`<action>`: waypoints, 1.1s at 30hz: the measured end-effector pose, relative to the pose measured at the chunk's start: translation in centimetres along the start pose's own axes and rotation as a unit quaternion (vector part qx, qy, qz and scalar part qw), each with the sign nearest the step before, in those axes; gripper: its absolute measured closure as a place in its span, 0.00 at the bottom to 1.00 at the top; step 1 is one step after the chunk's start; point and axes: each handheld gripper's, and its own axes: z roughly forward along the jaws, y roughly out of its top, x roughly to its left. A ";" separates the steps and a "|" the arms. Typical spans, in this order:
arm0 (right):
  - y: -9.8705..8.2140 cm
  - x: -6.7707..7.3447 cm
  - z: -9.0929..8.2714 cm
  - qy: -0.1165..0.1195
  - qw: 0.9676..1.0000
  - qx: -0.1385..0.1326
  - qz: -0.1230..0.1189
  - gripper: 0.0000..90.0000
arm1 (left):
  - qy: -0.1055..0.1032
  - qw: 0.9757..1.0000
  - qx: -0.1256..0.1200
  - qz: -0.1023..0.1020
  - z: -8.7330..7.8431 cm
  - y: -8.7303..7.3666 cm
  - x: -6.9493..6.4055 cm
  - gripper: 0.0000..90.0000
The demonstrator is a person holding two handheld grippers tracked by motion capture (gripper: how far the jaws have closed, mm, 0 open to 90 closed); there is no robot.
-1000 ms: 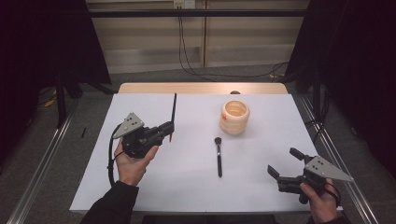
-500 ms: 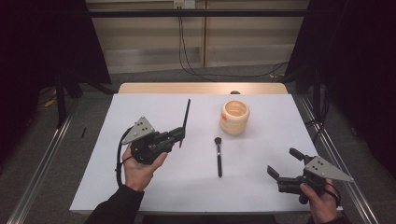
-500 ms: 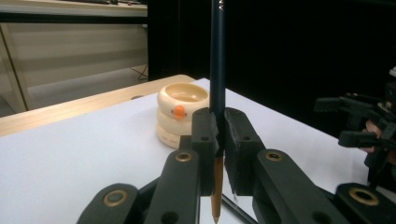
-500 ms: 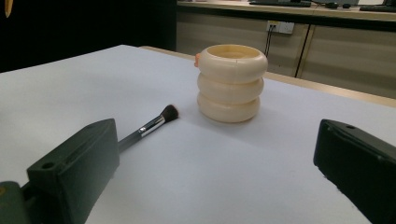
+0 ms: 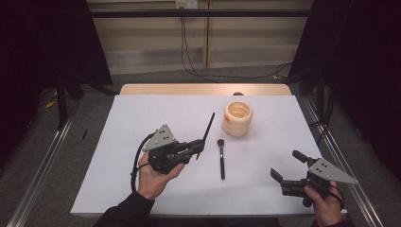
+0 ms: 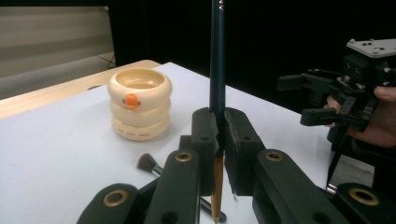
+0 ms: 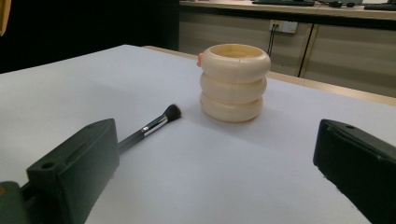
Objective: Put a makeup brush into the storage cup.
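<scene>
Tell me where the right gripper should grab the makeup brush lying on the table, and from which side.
Grip the makeup brush on its thin black handle, about midway. It lies flat, bristles toward the cream holder, so the open right gripper would best come down from above, jaws straddling the handle crosswise. The bristle head is soft and likely slips.

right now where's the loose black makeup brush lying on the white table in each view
High view: black makeup brush lies mid-table, bristles toward the cream ringed pot.
Left gripper view: its bristle head peeks out low, left of the jaws.
Right gripper view: brush lies left of centre.
Shared landmark: the cream ringed pot.
</scene>
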 end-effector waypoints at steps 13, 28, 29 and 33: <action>0.1 0.0 0.0 0.017 1.000 0.000 0.008 0.00 | -0.013 0.998 0.052 0.016 -0.4 1.9 -0.2 0.93; -0.1 0.1 0.5 0.026 1.000 0.003 0.000 0.01 | -0.021 0.987 0.162 0.016 0.6 3.0 0.4 0.93; -0.1 0.1 0.6 0.031 1.000 0.005 -0.001 0.01 | -0.024 0.986 0.166 0.015 0.8 3.0 0.3 0.93; 0.0 0.3 0.9 0.054 0.998 0.015 -0.009 0.01 | -0.025 0.979 0.199 0.031 1.6 2.9 0.1 0.93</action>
